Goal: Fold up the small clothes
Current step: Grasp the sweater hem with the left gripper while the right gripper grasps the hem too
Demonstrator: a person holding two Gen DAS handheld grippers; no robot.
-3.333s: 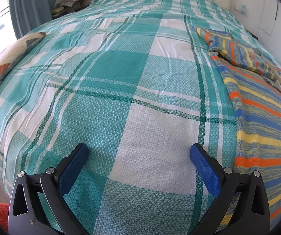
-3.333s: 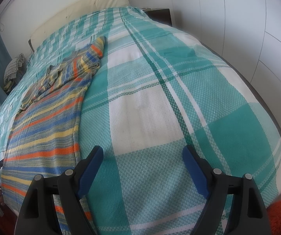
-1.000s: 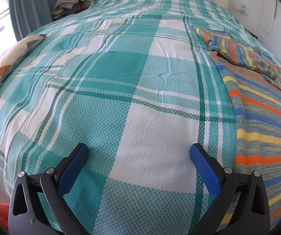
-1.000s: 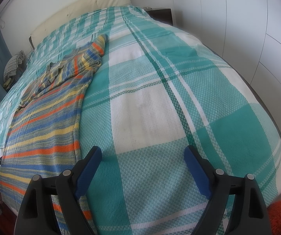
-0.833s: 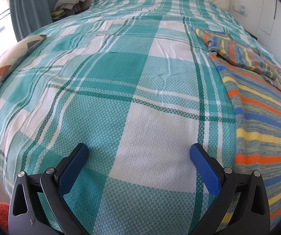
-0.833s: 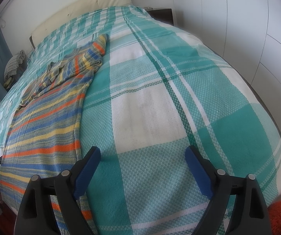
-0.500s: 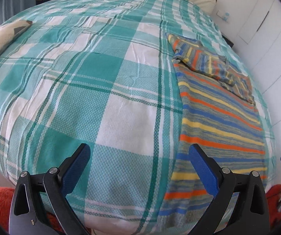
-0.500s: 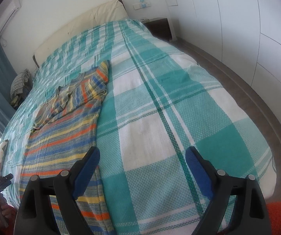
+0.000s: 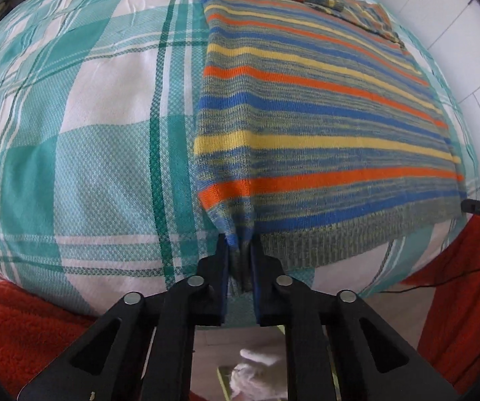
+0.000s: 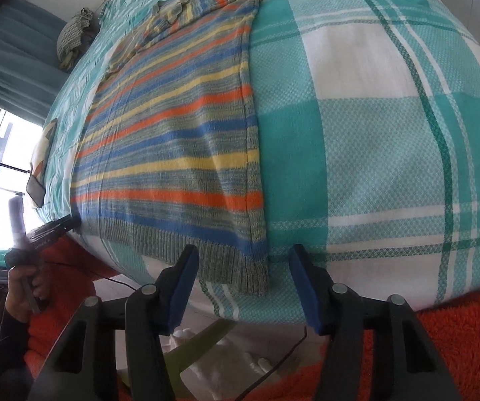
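Observation:
A striped knit sweater (image 9: 306,107) in blue, orange and yellow lies flat on the teal plaid bed cover (image 9: 89,133), its ribbed hem at the bed's near edge. My left gripper (image 9: 240,244) is shut on the hem's left corner, which bunches up between the blue pads. In the right wrist view the sweater (image 10: 179,127) reaches down to my right gripper (image 10: 244,250). Its jaws are closing around the hem's right corner, and the pads stand apart from the cloth. The left gripper (image 10: 56,227) shows there at the far hem corner, held by a hand (image 10: 22,287).
Orange-red fleece (image 9: 15,317) fills the view below the bed edge, also as fleece (image 10: 440,334). A dark flat device (image 10: 35,188) lies near the bed's left side. A teal curtain (image 10: 12,50) and a bright window are at the left, white cupboard doors (image 9: 457,33) at the right.
Both grippers tipped downward and came in over the sweater's hem at the near bed edge. The left one went from wide open to shut on the left corner; the right one's jaws narrowed.

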